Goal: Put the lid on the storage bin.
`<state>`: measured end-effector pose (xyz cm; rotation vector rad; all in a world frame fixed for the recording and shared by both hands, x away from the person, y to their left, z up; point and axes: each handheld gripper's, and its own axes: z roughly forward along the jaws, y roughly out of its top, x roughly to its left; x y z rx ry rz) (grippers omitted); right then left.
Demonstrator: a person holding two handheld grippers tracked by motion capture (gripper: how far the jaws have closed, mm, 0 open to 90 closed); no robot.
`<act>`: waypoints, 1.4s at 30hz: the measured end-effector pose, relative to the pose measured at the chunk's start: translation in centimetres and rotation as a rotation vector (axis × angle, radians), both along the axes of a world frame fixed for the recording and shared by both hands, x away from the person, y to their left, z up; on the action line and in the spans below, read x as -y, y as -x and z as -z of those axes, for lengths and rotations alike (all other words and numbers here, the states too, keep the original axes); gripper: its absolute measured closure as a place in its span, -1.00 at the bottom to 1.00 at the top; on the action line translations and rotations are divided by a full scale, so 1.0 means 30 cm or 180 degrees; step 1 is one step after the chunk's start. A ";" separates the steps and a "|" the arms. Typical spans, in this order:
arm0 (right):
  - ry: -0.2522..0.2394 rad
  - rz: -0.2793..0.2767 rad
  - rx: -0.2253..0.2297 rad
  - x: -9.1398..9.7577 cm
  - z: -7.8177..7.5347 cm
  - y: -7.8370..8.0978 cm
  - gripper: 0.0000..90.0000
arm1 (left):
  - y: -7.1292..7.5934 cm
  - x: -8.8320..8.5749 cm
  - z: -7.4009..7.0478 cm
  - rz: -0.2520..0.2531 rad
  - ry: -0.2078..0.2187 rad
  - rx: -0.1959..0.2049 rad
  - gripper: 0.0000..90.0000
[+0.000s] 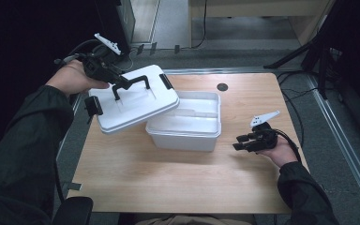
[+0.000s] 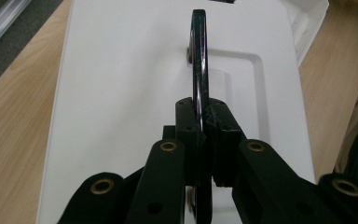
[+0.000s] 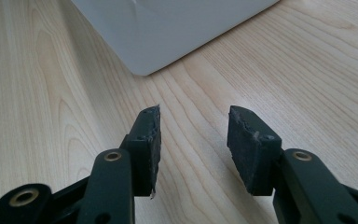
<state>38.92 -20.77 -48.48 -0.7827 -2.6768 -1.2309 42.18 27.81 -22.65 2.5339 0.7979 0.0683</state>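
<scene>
The lid [image 1: 136,101], gripped by left fingers [image 2: 200,126], hangs over the seemingly empty box [image 1: 187,124]; right fingers [image 3: 242,140] gape.

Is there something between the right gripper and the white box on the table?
Nothing visible. The right gripper is open and empty, and bare table lies between it and the box. The left gripper holds the lid up, left of it.

Left gripper [image 1: 117,86] raised at arm's length, jaws clamped tight on something thin; right gripper [image 1: 242,141] low, level, jaws parted, nothing between its fingertips.
</scene>
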 end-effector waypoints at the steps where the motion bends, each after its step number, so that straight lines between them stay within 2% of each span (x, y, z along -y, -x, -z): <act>1: -0.0003 -0.0002 -0.0003 -0.001 0.001 -0.001 0.24 | -0.003 0.015 -0.003 0.0017 -0.0016 0.0011 0.88; 7: 0.0006 -0.0030 -0.0018 -0.005 0.003 -0.002 0.24 | -0.020 0.100 -0.014 0.0234 -0.0050 -0.0005 0.88; 12: -0.0006 -0.0045 -0.0015 -0.006 0.002 0.002 0.25 | -0.039 0.168 -0.027 0.0389 -0.0104 0.0032 0.88; 16: -0.0024 -0.0037 -0.0003 -0.005 0.000 0.011 0.25 | -0.058 0.232 -0.037 0.0531 0.0032 0.0042 0.88; 21: -0.0013 -0.0032 -0.0016 0.002 0.002 0.026 0.25 | -0.083 0.291 0.003 0.0770 0.0017 -0.0014 0.88; 34: -0.0012 0.0006 -0.0035 0.023 0.012 0.045 0.25 | -0.124 0.391 0.119 0.1030 0.0052 -0.0182 0.88; 42: -0.0026 -0.0006 -0.0051 0.020 0.013 0.042 0.25 | -0.134 0.449 0.167 0.1251 0.0120 -0.0179 0.88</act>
